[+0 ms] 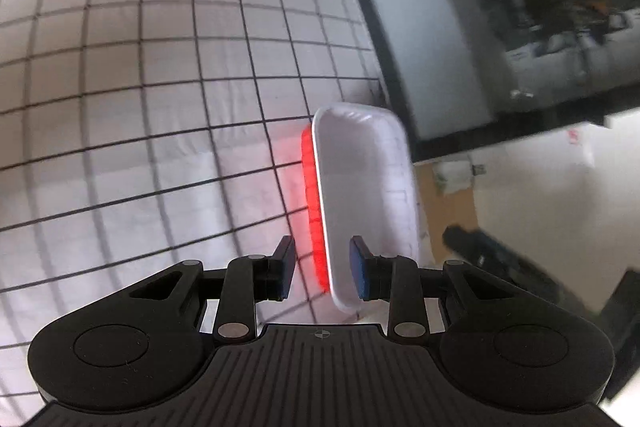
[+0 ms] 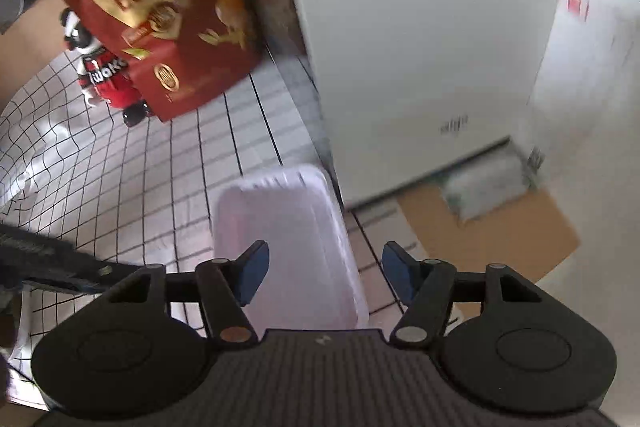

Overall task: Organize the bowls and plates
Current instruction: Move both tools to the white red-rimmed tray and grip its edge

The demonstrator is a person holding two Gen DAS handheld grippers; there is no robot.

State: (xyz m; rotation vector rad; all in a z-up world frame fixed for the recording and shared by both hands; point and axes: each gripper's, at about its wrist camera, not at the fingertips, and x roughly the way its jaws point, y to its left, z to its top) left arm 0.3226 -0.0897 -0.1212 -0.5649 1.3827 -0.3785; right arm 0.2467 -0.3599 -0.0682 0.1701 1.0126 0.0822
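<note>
A white rectangular plastic tray with rounded corners (image 1: 362, 195) stands on edge between the pads of the left hand-held gripper (image 1: 322, 269), with a bright red rim of a second piece (image 1: 312, 211) pressed against its back. The right pad touches the tray's inner face near its lower end, while the left pad stands just beside the red edge; whether it presses there cannot be told, so the grip looks like a clasp on the tray without being certain. It hangs above a white cloth with a black grid (image 1: 140, 87) that covers the surface. In the right wrist view, a pale white rectangular plastic tray (image 2: 288, 243) lies between the spread fingers of the right hand-held gripper (image 2: 324, 275), whose blue pads stand clear of both its sides, so that gripper is released. Beyond it stand a red cardboard box printed "QUAIL EGGS" (image 2: 160, 19), a small black, white and red toy figure (image 2: 108, 75) and a tall white cabinet (image 2: 420, 47).
</note>
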